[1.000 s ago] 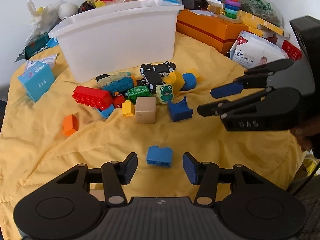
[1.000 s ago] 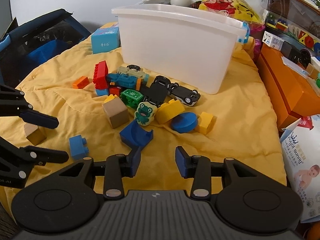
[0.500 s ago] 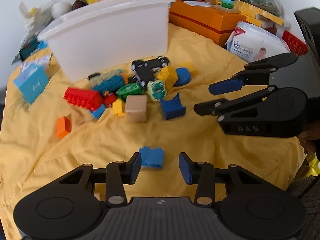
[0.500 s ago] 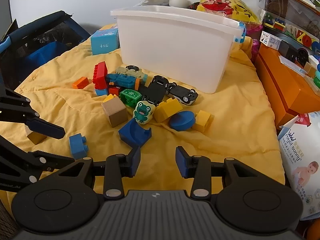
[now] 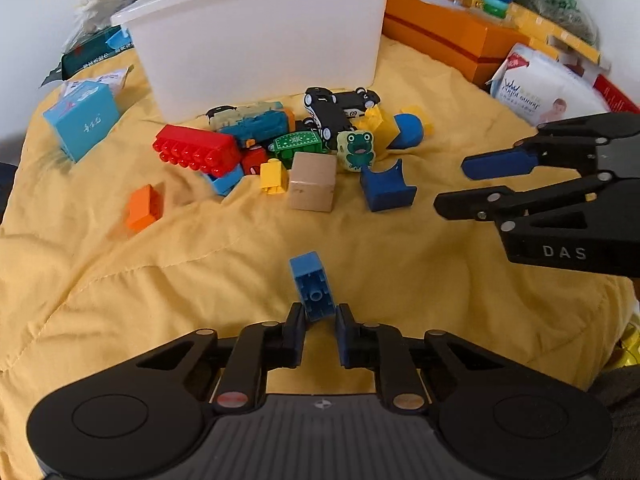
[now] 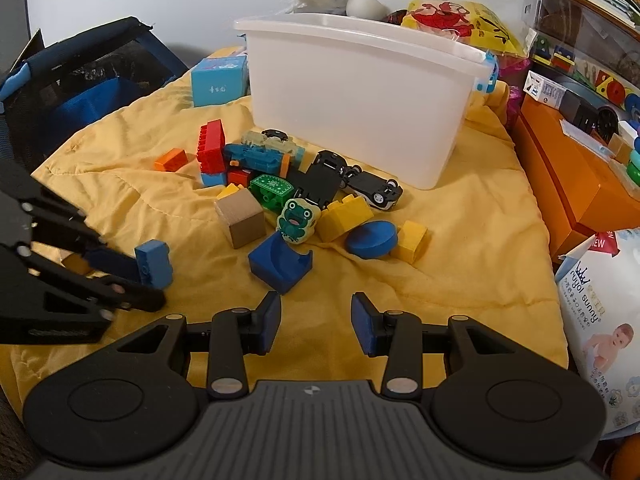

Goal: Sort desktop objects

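Note:
A small blue brick (image 5: 312,288) stands tipped up on the yellow cloth (image 5: 120,300), studs to the side, hollow underside facing me. My left gripper (image 5: 319,312) has its jaws closing, and the pads press on the brick's near end; the right wrist view shows the same grip on the blue brick (image 6: 154,262). My right gripper (image 6: 316,312) stands open over bare cloth, with a dark blue arch block (image 6: 280,262) just beyond its fingers. Behind lie a wooden cube (image 5: 312,186), a frog block (image 5: 356,150), a red brick (image 5: 196,150) and toy cars, in front of the white bin (image 5: 260,48).
An orange brick (image 5: 144,208) lies apart at the left. A light blue carton (image 5: 82,118) sits left of the bin. An orange box (image 5: 440,36) and a wipes pack (image 5: 532,88) crowd the right. A dark mesh bag (image 6: 80,88) stands off the cloth's left edge.
My left gripper came down over the blue brick and its jaws closed from wide apart onto it; the brick tipped from lying flat to standing on end. The right gripper kept still.

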`<state>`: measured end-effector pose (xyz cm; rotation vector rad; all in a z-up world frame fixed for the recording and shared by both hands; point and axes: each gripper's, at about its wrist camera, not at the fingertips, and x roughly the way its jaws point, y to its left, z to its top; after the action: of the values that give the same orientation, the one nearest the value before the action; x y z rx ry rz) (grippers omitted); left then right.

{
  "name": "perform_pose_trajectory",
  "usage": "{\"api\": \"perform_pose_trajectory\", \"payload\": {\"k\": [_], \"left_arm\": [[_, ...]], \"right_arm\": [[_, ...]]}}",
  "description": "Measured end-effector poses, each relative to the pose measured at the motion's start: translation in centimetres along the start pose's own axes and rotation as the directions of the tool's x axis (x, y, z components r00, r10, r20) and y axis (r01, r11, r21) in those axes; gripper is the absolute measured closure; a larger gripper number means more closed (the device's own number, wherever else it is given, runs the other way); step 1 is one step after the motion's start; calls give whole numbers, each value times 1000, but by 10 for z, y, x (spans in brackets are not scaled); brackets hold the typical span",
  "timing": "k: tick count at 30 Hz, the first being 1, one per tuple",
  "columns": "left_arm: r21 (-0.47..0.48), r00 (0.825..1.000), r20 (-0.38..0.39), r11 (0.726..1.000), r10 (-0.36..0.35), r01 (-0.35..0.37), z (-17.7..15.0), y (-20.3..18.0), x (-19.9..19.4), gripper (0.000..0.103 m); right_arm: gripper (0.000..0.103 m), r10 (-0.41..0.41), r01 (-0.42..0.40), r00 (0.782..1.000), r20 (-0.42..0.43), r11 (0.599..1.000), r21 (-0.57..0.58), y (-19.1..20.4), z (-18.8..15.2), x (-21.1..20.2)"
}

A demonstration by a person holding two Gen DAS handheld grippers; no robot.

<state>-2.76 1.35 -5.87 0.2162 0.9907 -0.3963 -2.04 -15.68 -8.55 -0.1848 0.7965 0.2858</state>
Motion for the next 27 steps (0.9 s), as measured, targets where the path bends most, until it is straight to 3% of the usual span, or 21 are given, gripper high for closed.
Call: {"api": "perform_pose_trajectory", "payload": {"k": [8,11,15,23,27], "left_arm": [[29,999,51,1000,1,-3,6,-1,7,79],[27,997,71,1000,5,-7,13,2,11,79],[8,997,69,1000,-18,17,18,8,12,86],[68,998,37,997,-48,46,9,3,-4,85],[47,998,33,997,-55,53,5,3,-3,77]], "right_arm": [[57,73,-73,997,-15,997,20,10,12,16],[55,51,-51,998,-45,999,10,14,20,31],[59,67,-64,994,-81,997,34,8,22,49],[62,72,-77,994,-83,995,-70,7,9,17],[62,77,-87,992,-99,992,-94,8,-1,12]]}}
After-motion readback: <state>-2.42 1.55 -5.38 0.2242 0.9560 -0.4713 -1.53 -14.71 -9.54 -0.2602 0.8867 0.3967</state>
